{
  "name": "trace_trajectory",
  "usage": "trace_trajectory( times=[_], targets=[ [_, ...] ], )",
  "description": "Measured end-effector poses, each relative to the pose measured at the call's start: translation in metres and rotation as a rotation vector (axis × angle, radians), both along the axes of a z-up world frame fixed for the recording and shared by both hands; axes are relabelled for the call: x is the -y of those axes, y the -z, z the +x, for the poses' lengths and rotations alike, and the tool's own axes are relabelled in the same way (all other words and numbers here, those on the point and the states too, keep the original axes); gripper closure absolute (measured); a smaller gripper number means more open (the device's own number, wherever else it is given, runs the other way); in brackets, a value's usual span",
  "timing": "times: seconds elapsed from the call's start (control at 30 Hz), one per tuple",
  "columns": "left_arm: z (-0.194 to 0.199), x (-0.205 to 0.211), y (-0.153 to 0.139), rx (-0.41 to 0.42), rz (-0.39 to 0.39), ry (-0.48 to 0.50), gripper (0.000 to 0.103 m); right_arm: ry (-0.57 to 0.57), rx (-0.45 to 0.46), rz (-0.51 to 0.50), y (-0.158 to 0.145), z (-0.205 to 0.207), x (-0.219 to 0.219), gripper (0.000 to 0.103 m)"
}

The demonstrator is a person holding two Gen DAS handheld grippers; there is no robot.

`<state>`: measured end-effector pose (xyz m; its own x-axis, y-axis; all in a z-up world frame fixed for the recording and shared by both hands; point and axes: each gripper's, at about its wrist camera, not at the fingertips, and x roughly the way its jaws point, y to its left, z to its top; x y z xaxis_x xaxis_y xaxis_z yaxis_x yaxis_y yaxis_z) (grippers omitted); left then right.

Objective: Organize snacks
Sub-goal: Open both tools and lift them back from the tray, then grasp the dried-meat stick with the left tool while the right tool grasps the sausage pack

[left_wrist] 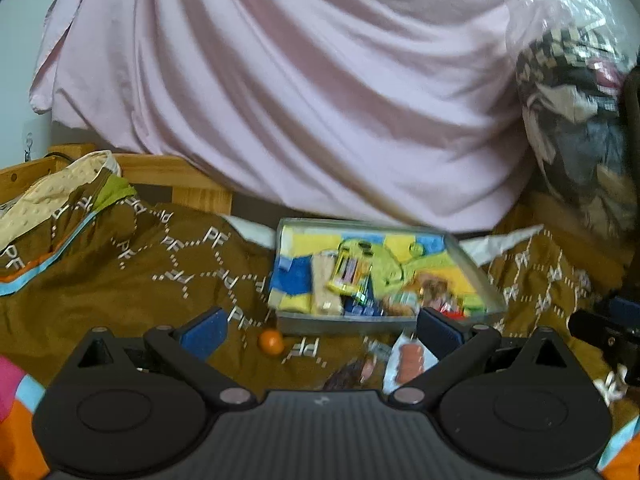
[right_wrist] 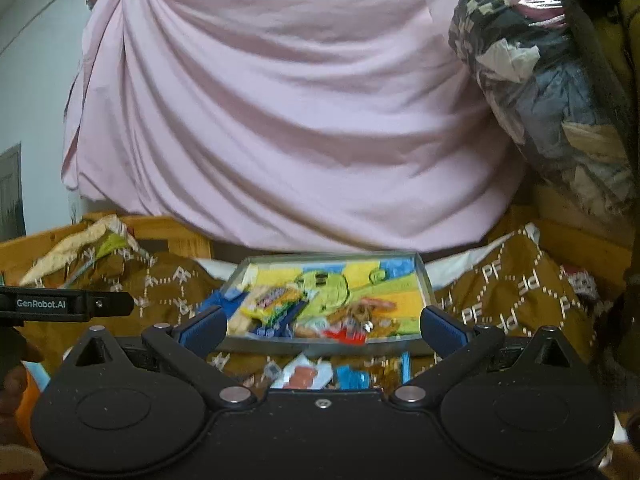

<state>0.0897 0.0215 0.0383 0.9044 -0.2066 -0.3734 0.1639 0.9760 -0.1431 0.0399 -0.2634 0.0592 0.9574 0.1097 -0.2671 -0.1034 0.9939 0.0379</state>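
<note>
A shallow grey tray [left_wrist: 344,323] [right_wrist: 425,280] with a bright cartoon lining rests on the brown bedspread and holds several snack packets, among them a yellow-green packet [left_wrist: 349,273] [right_wrist: 276,300]. Loose snacks lie in front of the tray: a small orange ball [left_wrist: 271,341], a white packet with a sausage picture [left_wrist: 409,362] [right_wrist: 305,376], a dark wrapper [left_wrist: 348,374] and a blue packet [right_wrist: 353,377]. My left gripper [left_wrist: 320,330] is open above the loose snacks, holding nothing. My right gripper [right_wrist: 323,326] is open too, just short of the tray's near edge.
A brown patterned bedspread [left_wrist: 120,292] covers the bed. A pink draped sheet [left_wrist: 304,92] hangs behind the tray. A clear bag of clothes [left_wrist: 576,120] [right_wrist: 548,80] stands at the right. A wooden bed frame [left_wrist: 172,184] runs along the back left. The other gripper's body [right_wrist: 64,304] shows at left.
</note>
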Motion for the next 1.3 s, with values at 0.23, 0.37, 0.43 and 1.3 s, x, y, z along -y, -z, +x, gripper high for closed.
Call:
trace_trajectory(
  times=[0.23, 0.37, 0.43, 1.3],
  targets=[
    [-0.007, 0.001, 0.023, -0.045, 0.126, -0.030, 0.000, 0.000, -0.070, -0.029, 0.019, -0.007, -0.013, 0.001],
    [-0.006, 0.005, 0.037, -0.111, 0.196, -0.022, 0.000, 0.005, -0.122, -0.038, 0.031, -0.008, -0.019, 0.001],
    [-0.005, 0.006, 0.044, -0.137, 0.220, -0.025, 0.000, 0.011, -0.156, -0.038, 0.038, -0.008, -0.022, 0.001],
    [0.015, -0.001, 0.069, -0.244, 0.220, -0.035, 0.000, -0.010, -0.366, -0.044, 0.075, 0.014, -0.030, 0.001]
  ],
)
